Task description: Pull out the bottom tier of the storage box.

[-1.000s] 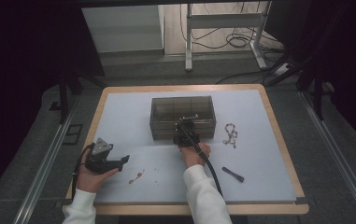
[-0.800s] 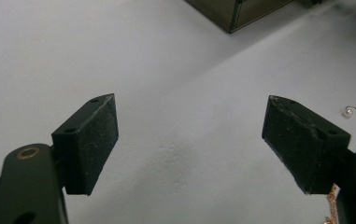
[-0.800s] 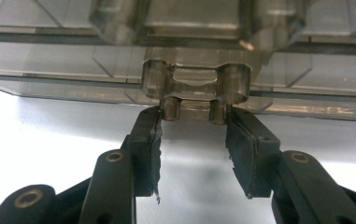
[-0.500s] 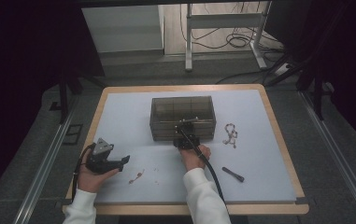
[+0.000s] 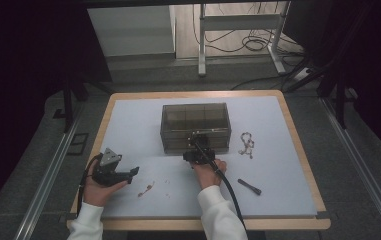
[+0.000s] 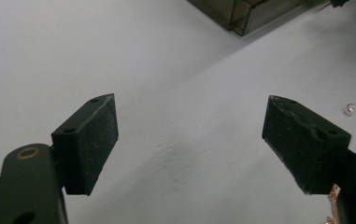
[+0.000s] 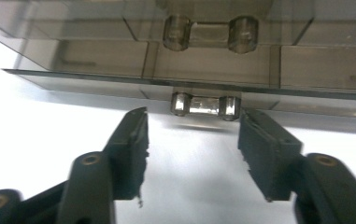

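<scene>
Right gripper view: right gripper (image 7: 192, 140) jaws just opened off drawer handle (image 7: 205, 105).

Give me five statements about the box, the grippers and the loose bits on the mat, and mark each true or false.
1. The right gripper faces the lower drawer handle of the box. True.
2. The right jaws are clamped on that handle. False: they stand apart on either side of it, having just opened, with nothing between them.
3. The left gripper holds a chain. False: its jaws are wide open over bare mat.
4. A black stick lies on the mat right of the right hand in the high view. True.
5. The necklace lies inside the box. False: it lies on the mat beside it.
</scene>
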Action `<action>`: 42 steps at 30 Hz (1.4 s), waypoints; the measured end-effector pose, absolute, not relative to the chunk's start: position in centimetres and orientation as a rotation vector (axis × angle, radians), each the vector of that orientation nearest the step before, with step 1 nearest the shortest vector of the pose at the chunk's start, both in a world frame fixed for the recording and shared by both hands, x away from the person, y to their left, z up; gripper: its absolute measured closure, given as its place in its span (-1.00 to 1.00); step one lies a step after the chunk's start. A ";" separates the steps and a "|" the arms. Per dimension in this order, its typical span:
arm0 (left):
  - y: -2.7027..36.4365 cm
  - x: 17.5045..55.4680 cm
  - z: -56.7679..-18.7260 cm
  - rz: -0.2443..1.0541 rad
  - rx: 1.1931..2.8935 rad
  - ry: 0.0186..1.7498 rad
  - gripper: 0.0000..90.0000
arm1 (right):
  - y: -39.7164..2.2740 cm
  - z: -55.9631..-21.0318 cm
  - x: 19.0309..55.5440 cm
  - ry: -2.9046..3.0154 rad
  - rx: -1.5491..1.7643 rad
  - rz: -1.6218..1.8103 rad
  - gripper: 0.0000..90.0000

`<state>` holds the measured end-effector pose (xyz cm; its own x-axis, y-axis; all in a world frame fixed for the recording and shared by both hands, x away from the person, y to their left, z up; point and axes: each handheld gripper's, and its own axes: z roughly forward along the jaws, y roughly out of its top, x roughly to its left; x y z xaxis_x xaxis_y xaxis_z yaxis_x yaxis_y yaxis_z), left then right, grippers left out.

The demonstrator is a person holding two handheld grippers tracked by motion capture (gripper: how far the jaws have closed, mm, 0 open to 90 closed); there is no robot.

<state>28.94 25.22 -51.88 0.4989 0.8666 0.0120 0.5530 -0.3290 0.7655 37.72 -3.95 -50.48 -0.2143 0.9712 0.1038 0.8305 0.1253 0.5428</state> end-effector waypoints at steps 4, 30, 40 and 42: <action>25.2 28.9 -51.9 0.562 2.024 1.164 -0.58 | -4.5 -49.9 37.3 2.144 1.729 0.786 -0.14; 22.9 28.6 -51.4 0.538 1.985 1.146 -0.53 | -15.8 -49.4 32.8 2.309 1.276 1.072 -0.38; 22.6 28.6 -51.2 0.508 1.958 1.127 -0.48 | -19.6 -49.7 32.6 2.309 1.221 1.142 -0.44; 22.6 28.6 -51.2 0.492 1.957 1.122 -0.46 | -20.2 -49.6 32.7 2.296 1.224 1.162 -0.44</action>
